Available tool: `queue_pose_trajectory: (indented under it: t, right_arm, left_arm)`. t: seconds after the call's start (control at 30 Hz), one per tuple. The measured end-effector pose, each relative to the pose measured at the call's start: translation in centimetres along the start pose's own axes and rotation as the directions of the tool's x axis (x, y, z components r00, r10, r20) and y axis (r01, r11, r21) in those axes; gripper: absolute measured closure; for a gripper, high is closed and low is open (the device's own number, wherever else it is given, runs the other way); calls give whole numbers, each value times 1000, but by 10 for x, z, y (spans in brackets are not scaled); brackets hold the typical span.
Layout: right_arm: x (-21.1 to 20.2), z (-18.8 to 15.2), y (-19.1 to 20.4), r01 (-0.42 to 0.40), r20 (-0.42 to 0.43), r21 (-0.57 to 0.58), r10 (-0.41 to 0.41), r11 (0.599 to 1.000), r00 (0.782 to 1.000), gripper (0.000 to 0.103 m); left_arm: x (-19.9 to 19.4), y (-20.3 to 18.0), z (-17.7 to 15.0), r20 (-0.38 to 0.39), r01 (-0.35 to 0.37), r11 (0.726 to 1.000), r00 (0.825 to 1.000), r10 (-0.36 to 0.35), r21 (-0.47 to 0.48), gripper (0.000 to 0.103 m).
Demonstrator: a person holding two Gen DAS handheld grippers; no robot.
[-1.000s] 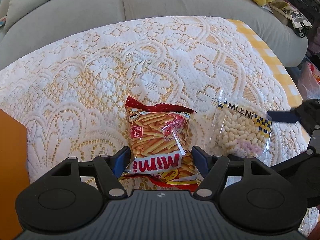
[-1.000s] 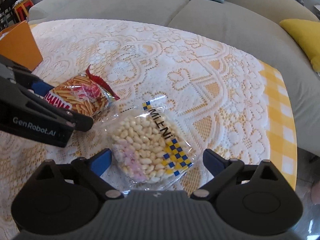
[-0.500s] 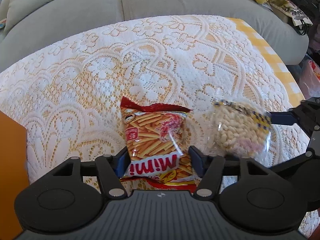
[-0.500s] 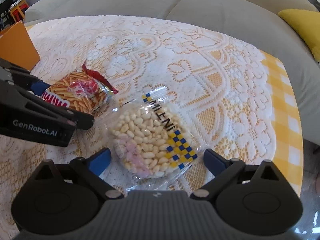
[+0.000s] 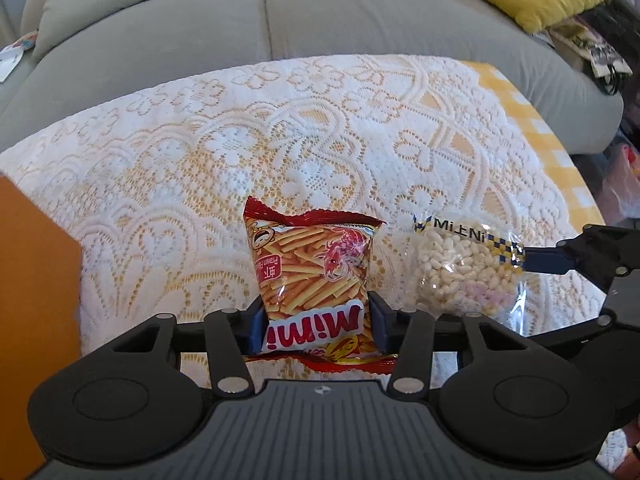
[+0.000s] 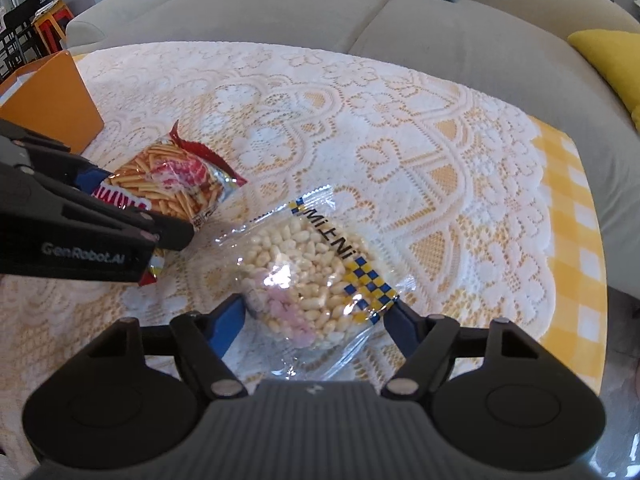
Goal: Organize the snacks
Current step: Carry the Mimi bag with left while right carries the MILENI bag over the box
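A red "Mimi" prawn-stick bag [image 5: 314, 276] is squeezed between the blue pads of my left gripper [image 5: 316, 326] and its far end tilts up off the lace tablecloth [image 5: 280, 128]. It also shows in the right wrist view [image 6: 176, 192]. A clear "Mitni" bag of white puffs [image 6: 308, 276] is clamped between the pads of my right gripper [image 6: 316, 318] and held just above the cloth. It also shows at the right of the left wrist view [image 5: 464, 268].
An orange box [image 6: 48, 100] stands at the table's left edge; it also shows in the left wrist view [image 5: 36, 312]. A grey sofa [image 5: 280, 12] with blue and yellow cushions runs behind the table. A yellow checked cloth [image 6: 576, 240] shows at the right table edge.
Both grippers closed on their bags. The red bag and the clear bag each lifted and tilted up from the cloth.
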State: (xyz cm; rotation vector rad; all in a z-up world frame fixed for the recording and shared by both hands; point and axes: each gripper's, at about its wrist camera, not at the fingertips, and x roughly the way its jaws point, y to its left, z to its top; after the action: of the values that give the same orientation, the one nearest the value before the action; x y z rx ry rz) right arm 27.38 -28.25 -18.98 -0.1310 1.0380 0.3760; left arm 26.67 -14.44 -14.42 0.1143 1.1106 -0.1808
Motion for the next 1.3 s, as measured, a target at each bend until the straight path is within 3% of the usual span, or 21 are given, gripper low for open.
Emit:
queue_pose_trajectory:
  t: [0.37, 0.83, 1.07, 1.3]
  right_arm:
    - [-26, -11, 19, -34, 8, 30, 34, 999, 999, 30]
    - [-95, -36, 69, -103, 103, 130, 90, 986, 991, 30]
    - [-131, -26, 113, -196, 208, 126, 167, 973, 964, 30]
    - [-140, 24, 184, -266, 246, 35, 250, 963, 937, 30]
  left_arm:
    - [-45, 4, -25, -14, -78, 997, 997, 78, 14, 48]
    - [-117, 28, -71, -26, -97, 994, 995, 96, -42, 48]
    - [-162, 74, -83, 46, -111, 986, 992, 118, -126, 47]
    - [-189, 147, -82, 87, -206, 950, 969, 232, -234, 47]
